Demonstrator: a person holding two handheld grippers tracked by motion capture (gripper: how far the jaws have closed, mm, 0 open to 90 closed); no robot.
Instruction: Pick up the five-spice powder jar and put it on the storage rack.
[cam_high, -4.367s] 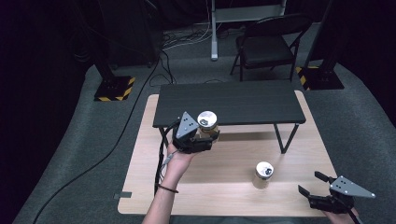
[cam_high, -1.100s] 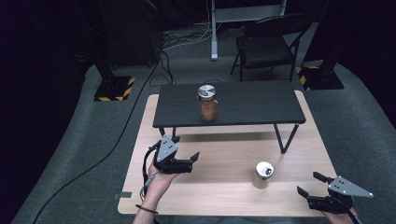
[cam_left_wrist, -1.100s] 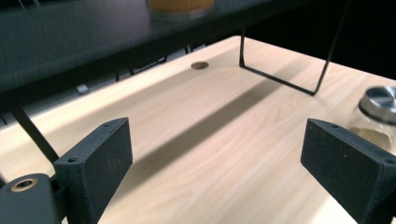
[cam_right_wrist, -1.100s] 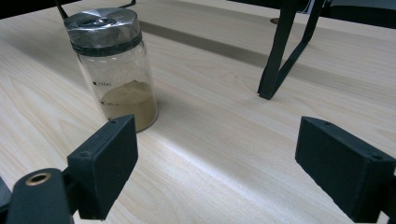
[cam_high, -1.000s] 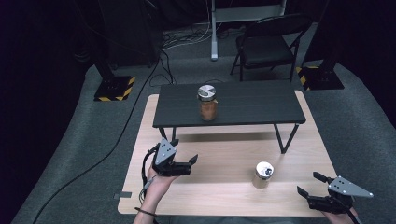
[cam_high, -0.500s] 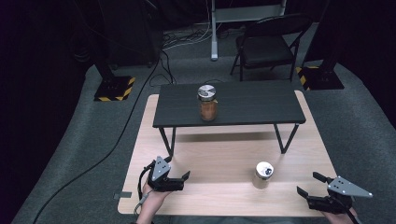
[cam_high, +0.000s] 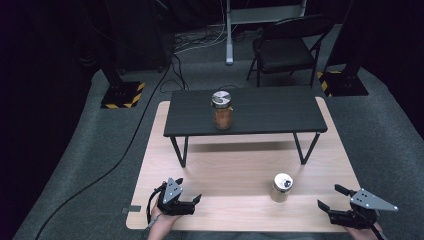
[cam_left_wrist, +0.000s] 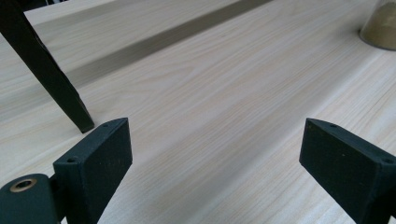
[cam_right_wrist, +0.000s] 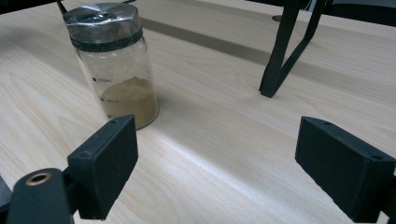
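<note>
Jar (cam_right_wrist: 115, 65) nearest right gripper (cam_right_wrist: 215, 163) stands upright, lid up.

A folding chair (cam_high: 290, 47) stands behind the small black table (cam_high: 260, 115), well apart from it, on grey carpet (cam_high: 90, 145). Left of the table, a stand base with yellow-black striped edges (cam_high: 121, 95) sits on the carpet; another (cam_high: 344, 82) lies right of it. Black cables (cam_high: 165, 65) trail past the table's left end.
</note>
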